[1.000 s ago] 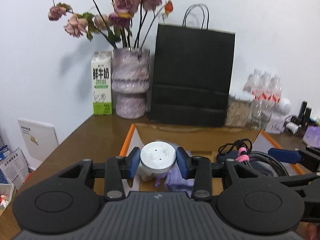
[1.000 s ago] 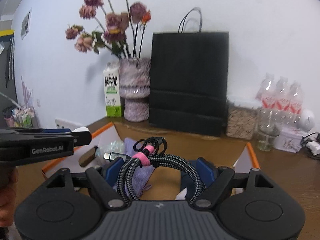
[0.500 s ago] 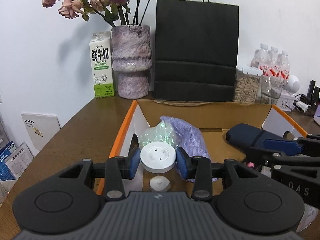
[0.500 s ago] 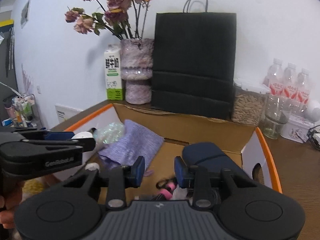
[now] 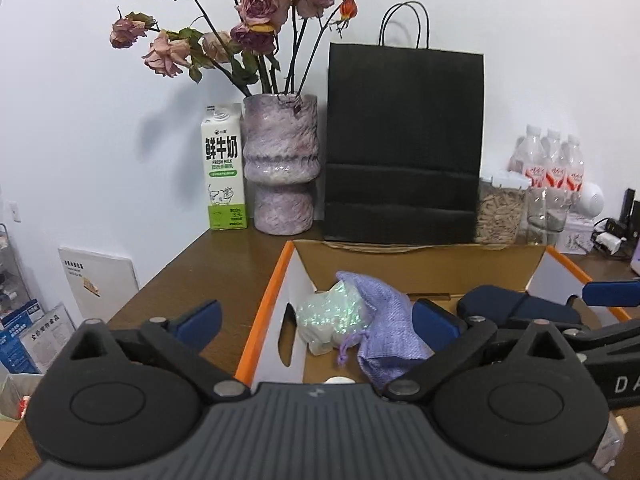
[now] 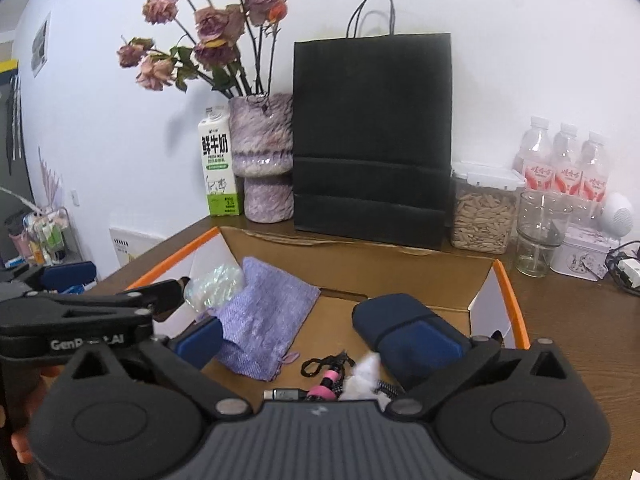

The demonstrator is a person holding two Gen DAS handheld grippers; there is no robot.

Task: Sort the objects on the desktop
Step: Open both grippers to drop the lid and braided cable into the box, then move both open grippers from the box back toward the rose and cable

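Both loads dropped since a second ago. Left wrist: left gripper (image 5: 316,322) jaws just opened wide, nothing between; white round puck (image 5: 339,380) lies in the cardboard box (image 5: 420,270) by the purple pouch (image 5: 384,322). Right wrist: right gripper (image 6: 320,338) just opened, empty; braided cable (image 6: 330,380) on the box floor beside the navy case (image 6: 392,318).
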